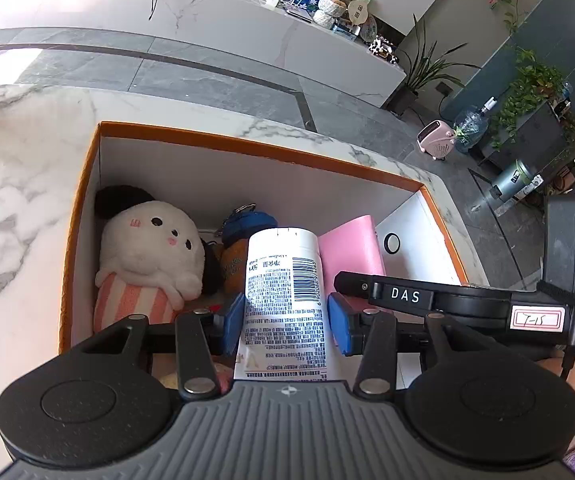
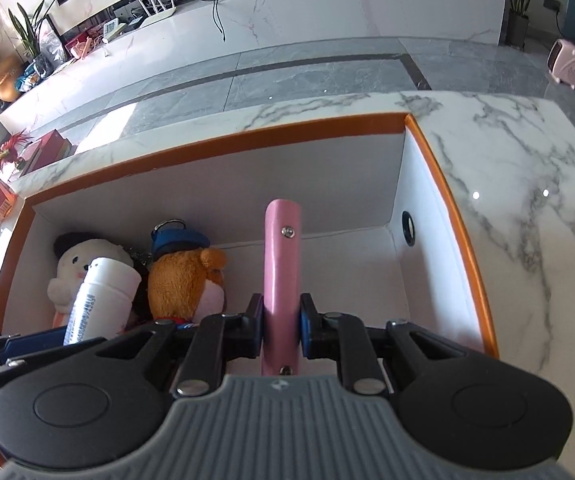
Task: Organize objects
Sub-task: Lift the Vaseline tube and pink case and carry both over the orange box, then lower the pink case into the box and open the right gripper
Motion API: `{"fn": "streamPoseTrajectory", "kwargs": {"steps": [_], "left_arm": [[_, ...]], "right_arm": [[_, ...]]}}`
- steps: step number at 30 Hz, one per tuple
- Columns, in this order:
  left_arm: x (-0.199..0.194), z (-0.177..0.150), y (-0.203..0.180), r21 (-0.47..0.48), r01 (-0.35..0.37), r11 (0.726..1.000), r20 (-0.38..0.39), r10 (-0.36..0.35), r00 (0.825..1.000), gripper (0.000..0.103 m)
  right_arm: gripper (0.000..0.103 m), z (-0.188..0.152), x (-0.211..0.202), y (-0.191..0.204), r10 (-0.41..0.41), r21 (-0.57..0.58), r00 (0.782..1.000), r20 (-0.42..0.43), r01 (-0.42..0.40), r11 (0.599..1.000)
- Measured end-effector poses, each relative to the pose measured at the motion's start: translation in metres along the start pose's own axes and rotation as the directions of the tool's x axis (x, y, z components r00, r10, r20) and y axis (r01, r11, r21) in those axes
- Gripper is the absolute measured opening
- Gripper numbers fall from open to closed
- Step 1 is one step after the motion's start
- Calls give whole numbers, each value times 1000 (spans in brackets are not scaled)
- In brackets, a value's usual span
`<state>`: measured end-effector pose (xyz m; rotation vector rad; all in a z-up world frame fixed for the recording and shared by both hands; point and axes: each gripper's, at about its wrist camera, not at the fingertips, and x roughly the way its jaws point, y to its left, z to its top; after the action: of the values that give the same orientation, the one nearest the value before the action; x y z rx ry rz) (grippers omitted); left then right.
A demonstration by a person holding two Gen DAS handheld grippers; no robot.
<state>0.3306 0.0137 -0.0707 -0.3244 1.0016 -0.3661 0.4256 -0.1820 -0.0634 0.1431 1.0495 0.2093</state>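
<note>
- The left hand-held gripper [image 1: 287, 320] pinches a white tube [image 1: 283, 292] between its blue pads; the tube's long axis runs straight ahead along the fingers, cap end toward frame centre, over the orange-rimmed box [image 1: 247, 148].
- The right hand-held gripper [image 2: 282, 326] pinches a pink case [image 2: 282, 264], standing on edge, its length also pointing forward into the box.
- In the left view, the white plush [image 1: 147, 248] and brown plush [image 1: 233, 264] fill the box's left half; bare floor lies right, nearer the right gripper.
- The box sits on the marble counter [image 1: 19, 168].

Pink heater [image 1: 436, 139], potted plant [image 1: 423, 68]
</note>
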Motion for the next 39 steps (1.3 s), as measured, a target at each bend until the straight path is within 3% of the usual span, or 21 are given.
{"fn": "streamPoseTrajectory", "kwargs": {"steps": [3, 10, 15, 18, 20, 27, 30, 33, 36, 39], "left_arm": [[1, 0, 2, -4, 0, 1000, -6, 0, 1000, 52], [4, -1, 5, -8, -1, 1000, -20, 1, 1000, 52], [7, -1, 4, -13, -2, 1000, -27, 1, 1000, 52], [8, 0, 5, -17, 2, 1000, -30, -2, 1000, 52], [8, 0, 5, -19, 2, 1000, -31, -2, 1000, 53], [5, 2, 8, -46, 6, 999, -31, -8, 999, 52], [4, 2, 8, -41, 7, 999, -32, -8, 999, 53], [5, 4, 10, -57, 8, 998, -30, -10, 999, 53], [8, 5, 13, -79, 11, 997, -31, -13, 999, 53], [7, 4, 14, -74, 6, 997, -24, -8, 1000, 53]], "right_arm": [[19, 3, 6, -9, 86, 81, 996, -31, -84, 993], [20, 10, 22, -11, 145, 105, 983, -109, -133, 985], [36, 17, 19, -3, -19, -37, 995, -102, 15, 999], [42, 19, 21, -3, -43, -78, 991, -126, 33, 996], [55, 20, 23, 0, -50, -113, 987, -155, 32, 993], [57, 17, 30, 10, -103, -238, 970, -221, 48, 970], [66, 14, 31, 15, -97, -328, 953, -288, -3, 945], [72, 4, 32, 22, -112, -437, 922, -370, -66, 897], [73, -5, 35, 31, -204, -570, 914, -350, -36, 821], [72, -11, 39, 40, -232, -665, 914, -334, -54, 745]]}}
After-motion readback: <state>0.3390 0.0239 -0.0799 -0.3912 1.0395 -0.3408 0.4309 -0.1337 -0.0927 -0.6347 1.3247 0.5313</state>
